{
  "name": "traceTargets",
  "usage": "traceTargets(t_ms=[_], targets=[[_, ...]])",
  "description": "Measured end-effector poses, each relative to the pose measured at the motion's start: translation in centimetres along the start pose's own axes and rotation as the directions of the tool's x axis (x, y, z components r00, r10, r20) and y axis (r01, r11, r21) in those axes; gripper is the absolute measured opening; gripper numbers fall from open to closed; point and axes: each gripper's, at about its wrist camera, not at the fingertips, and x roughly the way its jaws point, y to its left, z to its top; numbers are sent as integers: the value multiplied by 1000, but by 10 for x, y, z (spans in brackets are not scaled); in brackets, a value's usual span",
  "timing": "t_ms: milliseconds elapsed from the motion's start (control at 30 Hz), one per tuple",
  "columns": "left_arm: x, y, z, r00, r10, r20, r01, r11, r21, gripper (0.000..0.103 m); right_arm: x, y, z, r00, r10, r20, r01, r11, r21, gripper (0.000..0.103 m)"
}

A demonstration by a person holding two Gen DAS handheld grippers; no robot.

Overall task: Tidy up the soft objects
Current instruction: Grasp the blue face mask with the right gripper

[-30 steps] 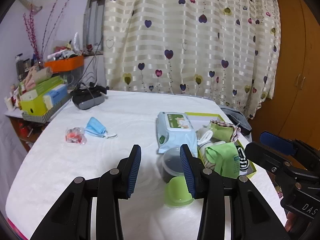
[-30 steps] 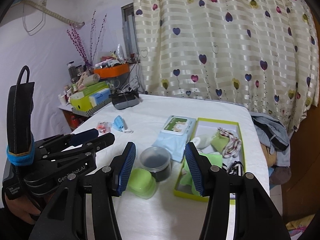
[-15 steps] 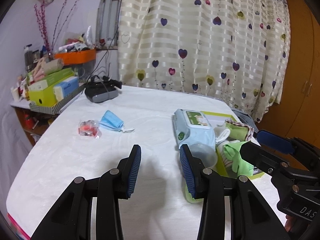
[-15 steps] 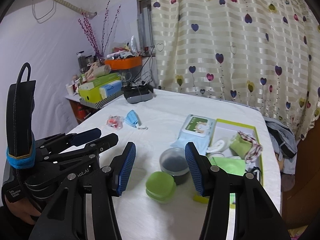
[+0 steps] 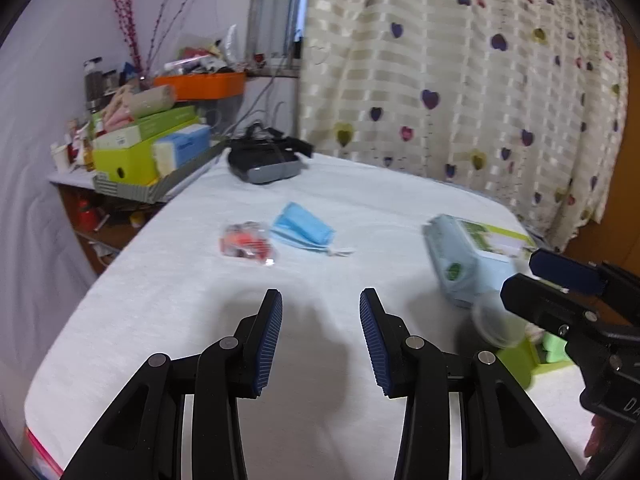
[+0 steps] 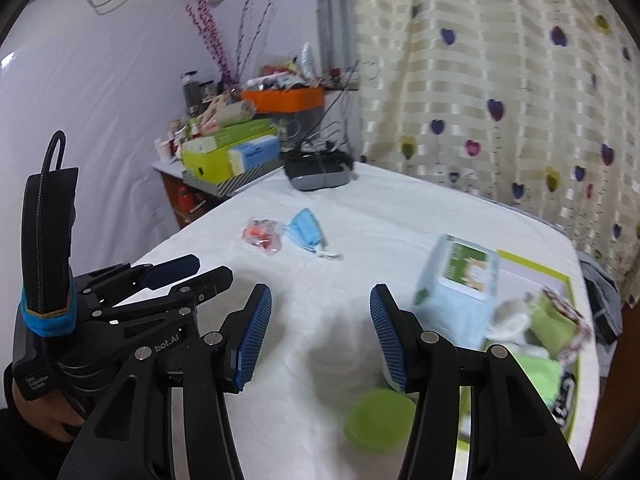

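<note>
1. The left gripper (image 5: 320, 312) and the right gripper (image 6: 320, 312) both hover over bare white tablecloth (image 5: 200, 320), jaws parted with nothing between the blue ribbed pads.
2. The loose soft things, a folded blue face mask (image 5: 304, 230) and a small clear packet with orange contents (image 5: 246, 242), lie ahead of both pairs of jaws, up and a little left of centre in each wrist view, well apart from the fingertips.
3. The mask's long axis runs slantwise, from upper left to lower right, with its ear loops trailing at the lower right end.
4. The left gripper looks the nearer of the two, by my judgement.
5. The green-rimmed box (image 6: 532, 264), already holding folded cloths, sits to the right, with a soft pack of wet wipes (image 6: 460, 280) lying over its left rim.
6. The mask is thin pleated fabric; the packet is crinkly film. Both should crush easily.
</note>
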Motion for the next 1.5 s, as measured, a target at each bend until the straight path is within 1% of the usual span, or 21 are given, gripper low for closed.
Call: traceTargets(t_ms=[233,400,467,567,633,733,800,933,1067,1167,1233,1300,1333,1367,1400,1433,1500], targets=[[31,37,14,998,53,-43,-54,998,-16,39,46,16,29,998,32,-48,-34,998,-45,53],[49,59,27,994,95,-48,-96,995,-19,39,79,19,50,993,65,-94,-70,996,-52,53],[57,66,34,995,88,-54,-89,996,-15,39,95,22,60,990,75,-116,-83,994,-66,53],[72,73,45,992,111,-55,-111,994,3,39,117,24,73,985,84,-148,-98,991,-87,53],[82,76,49,991,114,-65,-113,994,7,39,133,23,79,982,83,-172,-100,991,-93,53],[100,83,55,991,97,-95,-97,995,4,39,159,21,86,969,109,-224,-130,988,-83,53],[109,88,57,988,112,-109,-112,994,11,39,178,16,89,954,128,-270,-151,986,-66,53],[124,98,57,985,110,-137,-110,994,1,39,214,10,89,929,123,-350,-158,985,-75,53],[134,102,56,983,107,-149,-107,994,5,39,246,7,85,901,103,-421,-157,983,-97,53],[139,102,56,983,92,-161,-93,996,2,40,263,8,82,887,93,-453,-159,981,-110,53],[144,101,57,982,74,-172,-77,997,-10,43,272,10,81,873,96,-477,-168,980,-111,53],[148,97,59,982,64,-177,-68,998,-17,44,280,11,79,870,40,-491,-123,983,-139,53],[149,95,60,982,61,-178,-65,998,-17,44,284,11,78,863,22,-505,-112,983,-149,53],[151,92,61,982,60,-180,-63,998,-16,44,285,10,77,857,17,-514,-107,984,-146,47],[153,89,62,982,60,-181,-64,998,-16,45,284,8,77,861,18,-508,-104,985,-141,38],[155,87,63,981,61,-182,-65,998,-16,45,281,7,78,864,22,-504,-105,985,-138,19],[159,81,65,981,62,-186,-65,998,-13,46,273,3,80,876,30,-481,-103,987,-126,17]])
